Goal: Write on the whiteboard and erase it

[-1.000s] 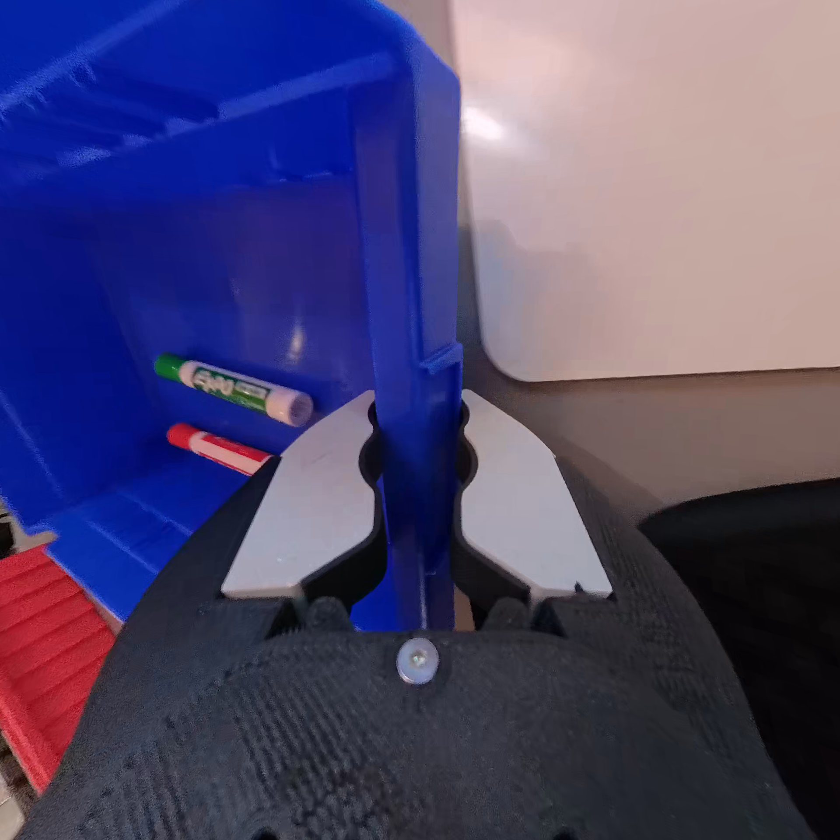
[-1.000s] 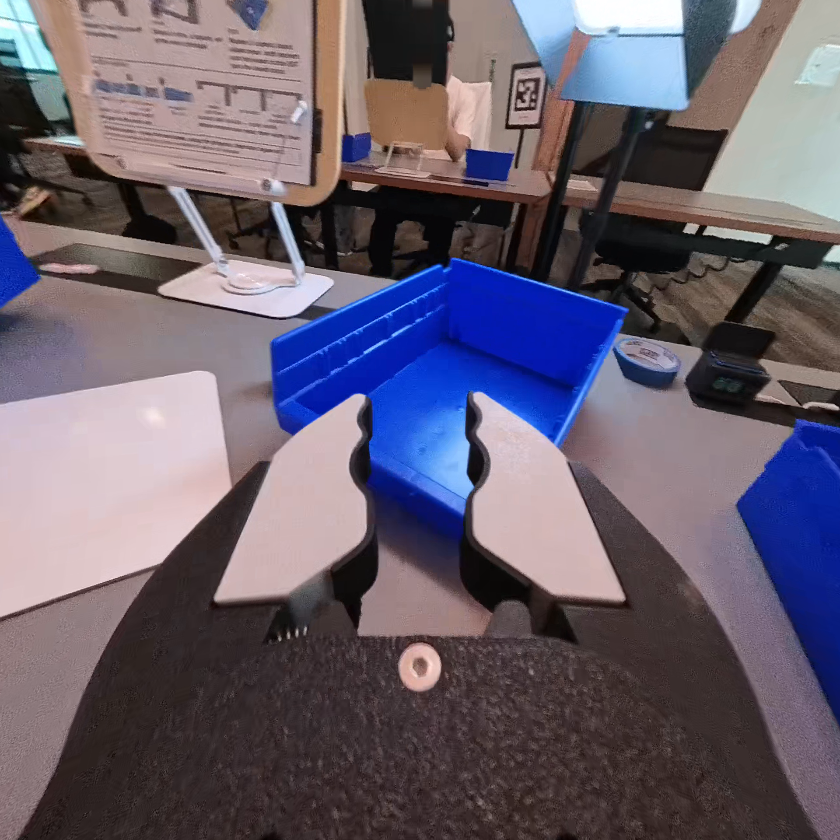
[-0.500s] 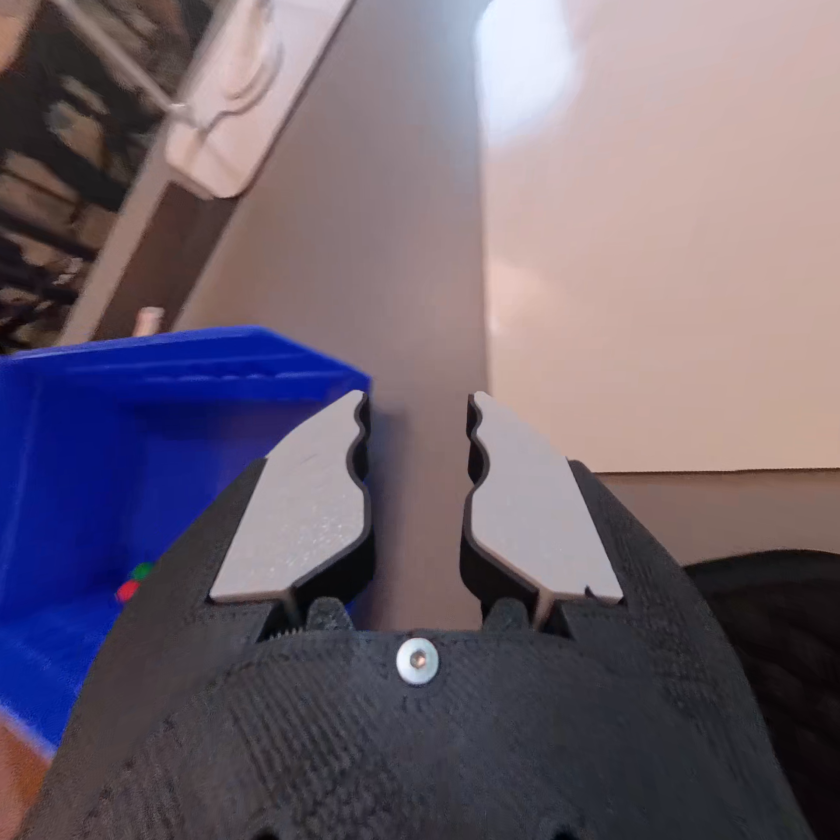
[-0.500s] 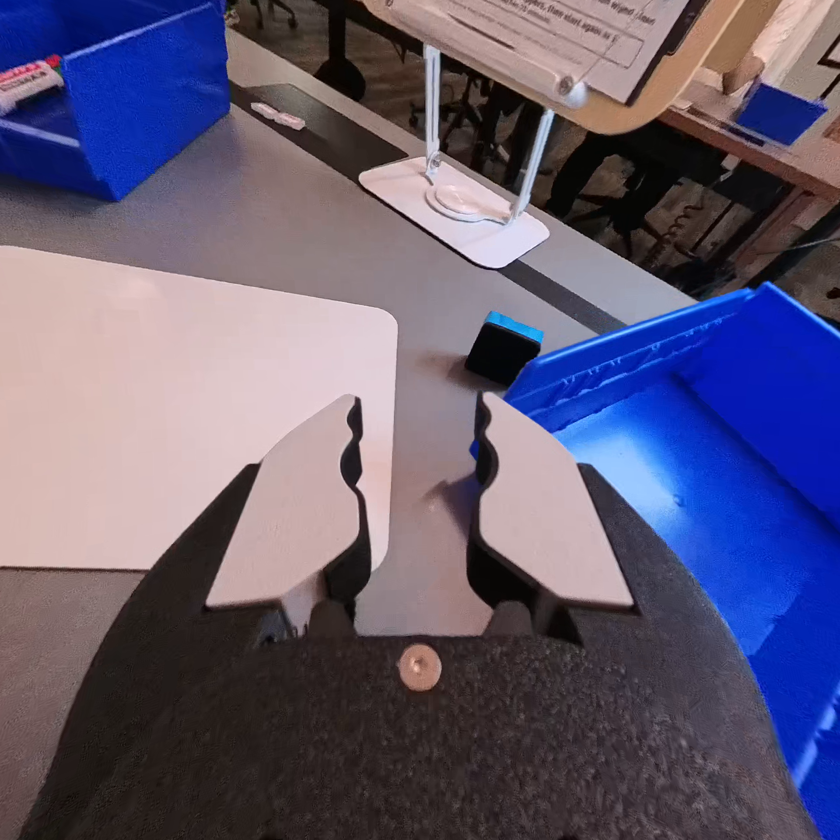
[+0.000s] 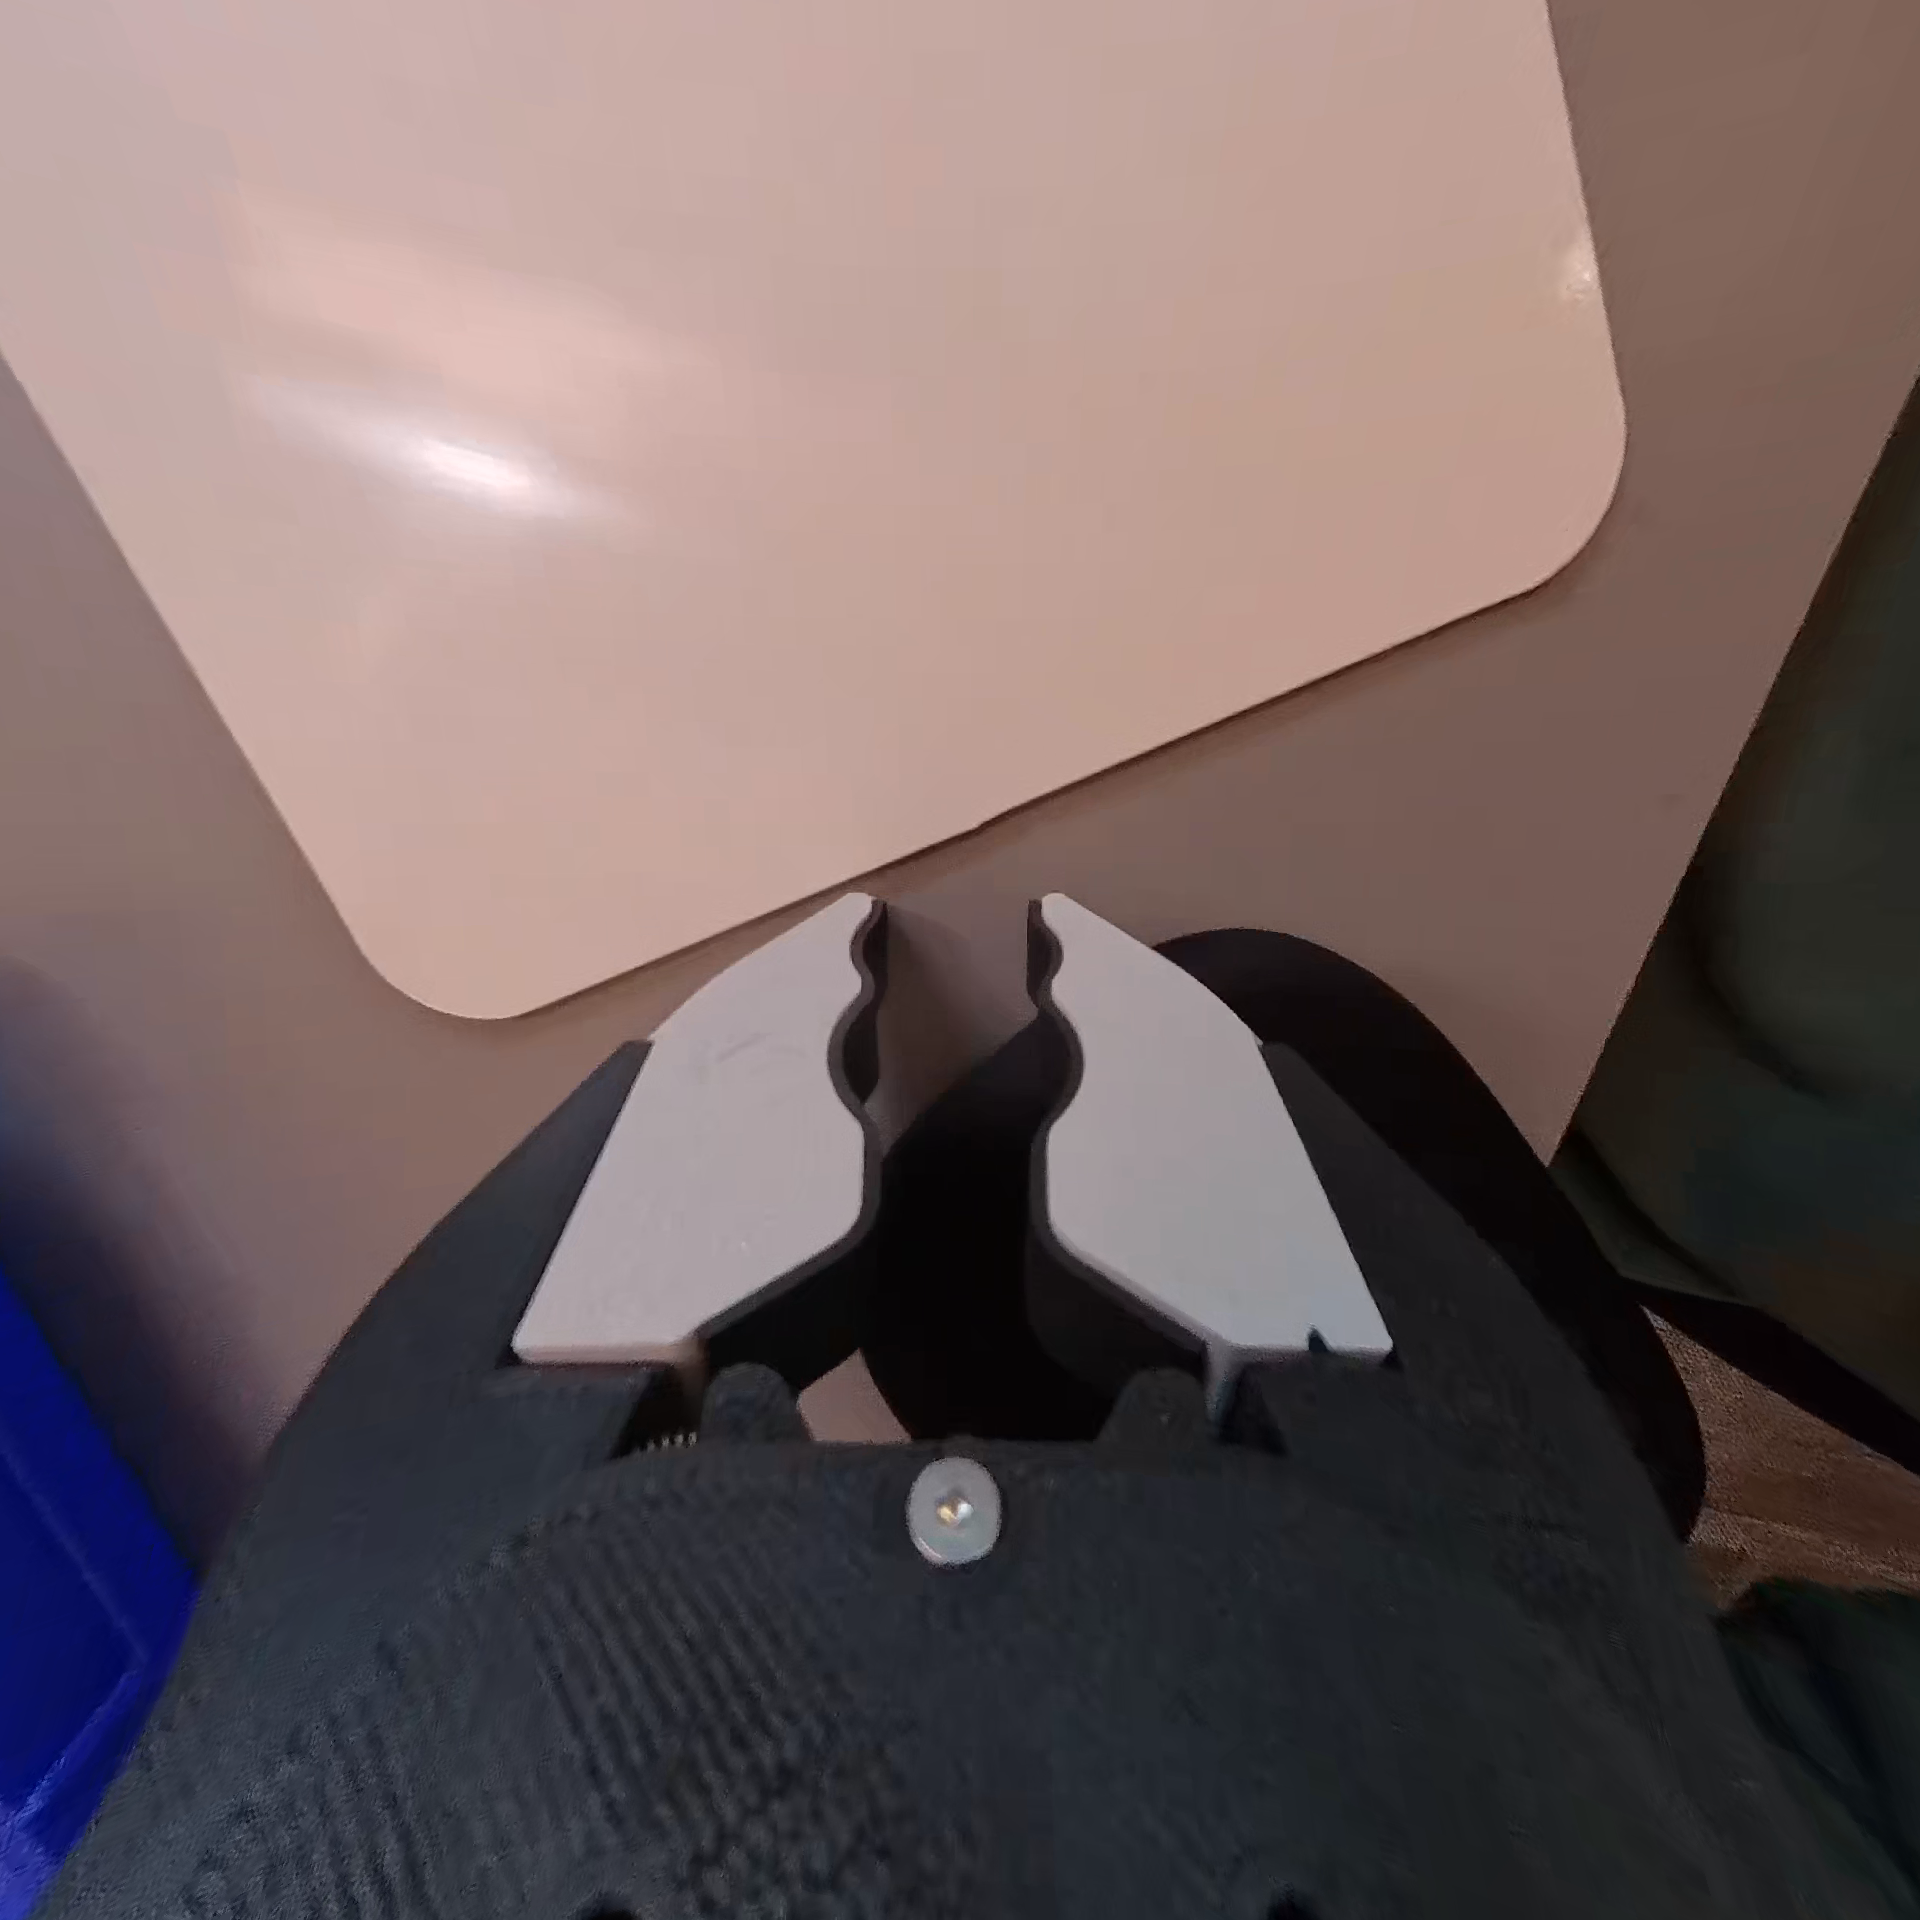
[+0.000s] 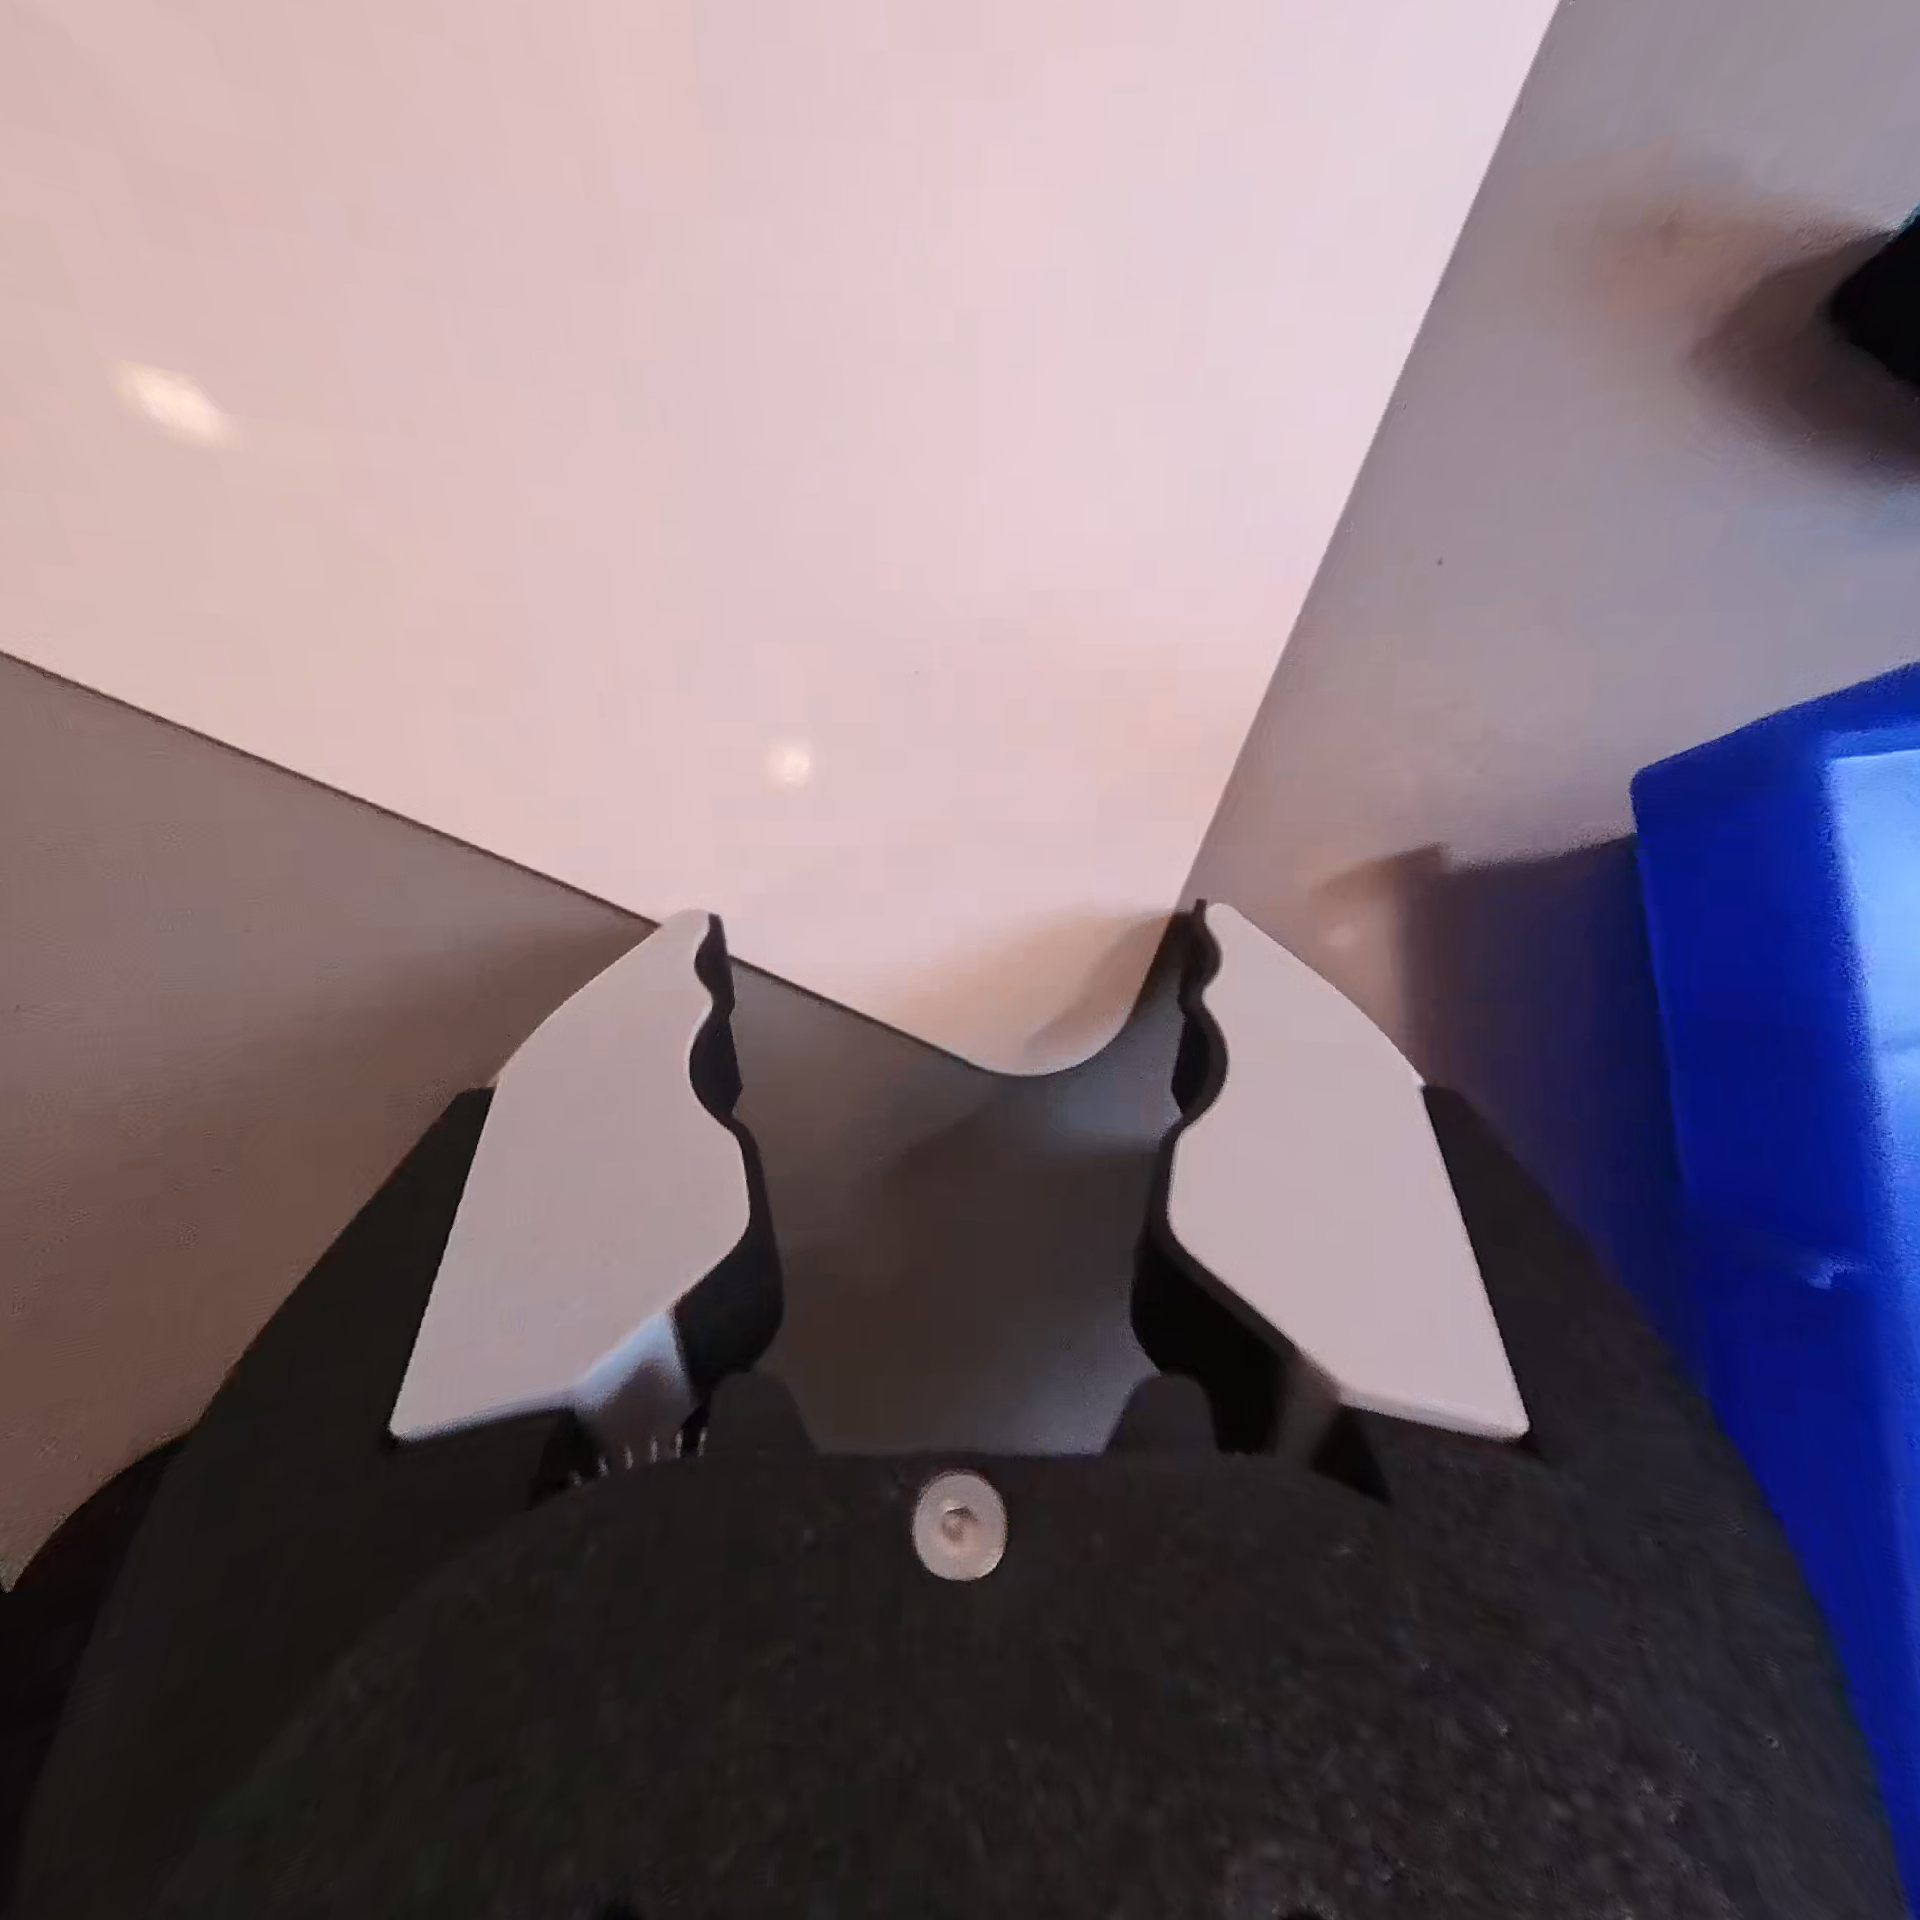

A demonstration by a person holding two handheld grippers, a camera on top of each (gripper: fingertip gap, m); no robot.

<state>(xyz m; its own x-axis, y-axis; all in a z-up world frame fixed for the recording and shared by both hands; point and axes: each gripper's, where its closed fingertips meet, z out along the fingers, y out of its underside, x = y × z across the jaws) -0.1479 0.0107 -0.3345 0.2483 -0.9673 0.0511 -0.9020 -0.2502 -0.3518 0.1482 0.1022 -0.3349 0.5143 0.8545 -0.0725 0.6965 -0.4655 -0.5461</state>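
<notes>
Nothing is written yet, as far as I can judge: the whiteboard (image 5: 831, 416) lies flat and blank on the grey surface (image 5: 135, 831), so writing and erasing both remain. My left gripper (image 5: 956, 914) is empty, its jaws a little apart, just short of the board's near edge. My right gripper (image 6: 956, 935) is spread wide and empty over the board's near right corner. A blue bin (image 6: 1787, 1039) stands close on its right, another blue bin (image 5: 62, 1455) at the left gripper's side; open room lies over the board.

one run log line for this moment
left gripper: open, empty | right gripper: open, empty, over corner | blank white rounded whiteboard: unmarked
</notes>
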